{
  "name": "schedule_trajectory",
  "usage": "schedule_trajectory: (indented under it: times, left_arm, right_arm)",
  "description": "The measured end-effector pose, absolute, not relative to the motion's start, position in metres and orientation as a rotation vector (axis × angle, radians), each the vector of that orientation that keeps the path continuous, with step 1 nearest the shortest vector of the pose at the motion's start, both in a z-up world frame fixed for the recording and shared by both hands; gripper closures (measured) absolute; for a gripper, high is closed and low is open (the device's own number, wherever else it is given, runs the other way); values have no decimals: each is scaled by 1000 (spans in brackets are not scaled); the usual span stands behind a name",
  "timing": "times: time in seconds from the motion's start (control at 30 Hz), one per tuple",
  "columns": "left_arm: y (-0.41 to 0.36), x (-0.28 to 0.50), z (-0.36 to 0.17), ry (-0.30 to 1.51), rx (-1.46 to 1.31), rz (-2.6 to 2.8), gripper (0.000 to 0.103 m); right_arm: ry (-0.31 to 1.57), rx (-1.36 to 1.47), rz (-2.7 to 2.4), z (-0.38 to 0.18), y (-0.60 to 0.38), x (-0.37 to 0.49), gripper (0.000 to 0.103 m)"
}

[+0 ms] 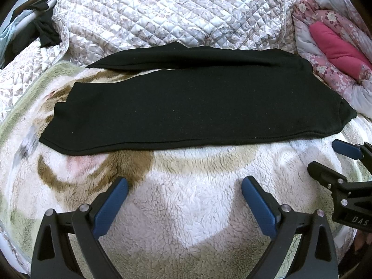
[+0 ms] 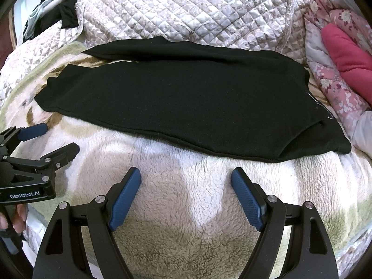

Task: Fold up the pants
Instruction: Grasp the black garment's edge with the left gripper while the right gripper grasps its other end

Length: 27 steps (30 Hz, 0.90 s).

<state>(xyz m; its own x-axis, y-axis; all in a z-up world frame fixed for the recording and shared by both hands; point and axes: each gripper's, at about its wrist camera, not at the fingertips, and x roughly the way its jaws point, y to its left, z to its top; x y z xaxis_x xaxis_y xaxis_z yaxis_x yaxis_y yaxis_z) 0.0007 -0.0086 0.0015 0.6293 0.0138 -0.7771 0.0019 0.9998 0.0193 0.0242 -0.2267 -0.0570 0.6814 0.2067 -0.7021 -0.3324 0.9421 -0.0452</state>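
Black pants (image 1: 186, 107) lie flat across a fleece blanket (image 1: 186, 209), legs toward the left, waist toward the right; they also show in the right wrist view (image 2: 181, 102). My left gripper (image 1: 184, 183) is open and empty, hovering over the blanket short of the pants' near edge. My right gripper (image 2: 186, 174) is open and empty, also just short of the near edge. Each gripper shows in the other's view: the right one (image 1: 325, 155) at the right side, the left one (image 2: 60, 139) at the left side, both with jaws apart.
A quilted floral bedspread (image 1: 162, 11) rises behind the pants. A pink floral comforter with a red cushion (image 1: 337, 44) lies at the right. Dark clothes (image 1: 44, 30) are piled at the far left. The fleece blanket (image 2: 186, 232) covers the near area.
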Motion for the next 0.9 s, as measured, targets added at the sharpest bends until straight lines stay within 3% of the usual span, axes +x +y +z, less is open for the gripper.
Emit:
schedule_trajectory:
  times: [0.5, 0.9]
  left_arm:
    - [44, 2, 24, 841, -211, -5, 7]
    - [118, 26, 5, 839, -521, 84, 10]
  right_arm:
    - [712, 138, 261, -39, -301, 28, 23]
    - [735, 434, 218, -39, -374, 70, 23]
